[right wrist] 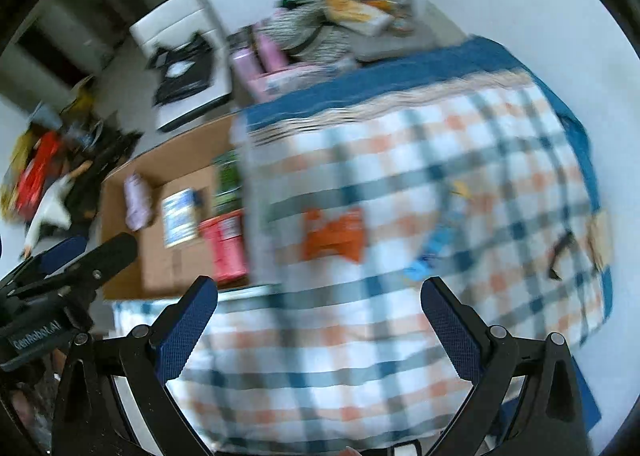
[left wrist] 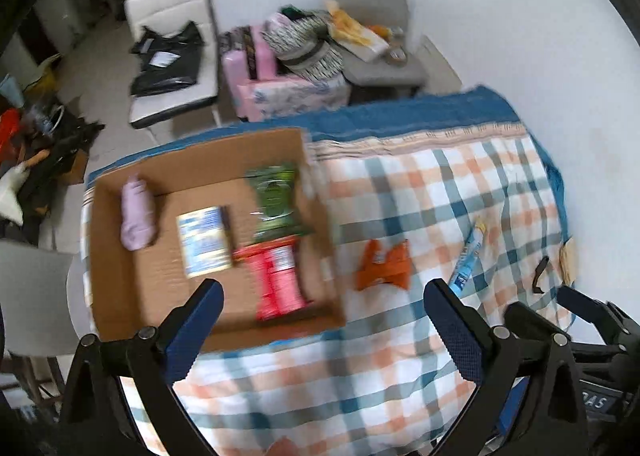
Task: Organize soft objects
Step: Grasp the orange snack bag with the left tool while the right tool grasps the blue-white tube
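Checked cloth (left wrist: 400,356) covers the bench. On it an orange packet (left wrist: 383,265) lies ahead of the left claw (left wrist: 322,318), between its spread fingers and apart from them. Just right of that claw's right finger lies a blue tube (left wrist: 466,258). Ahead-left sits a box (left wrist: 116,256) holding packets and a lilac roll (left wrist: 137,216). Right claw (right wrist: 318,312) gapes empty too, packet ahead.

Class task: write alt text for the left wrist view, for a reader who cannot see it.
An open cardboard box on a plaid-covered table holds a lilac cloth roll, a blue-and-white pack, a green packet and a red packet. An orange packet and a blue tube lie outside, beyond the open left gripper.
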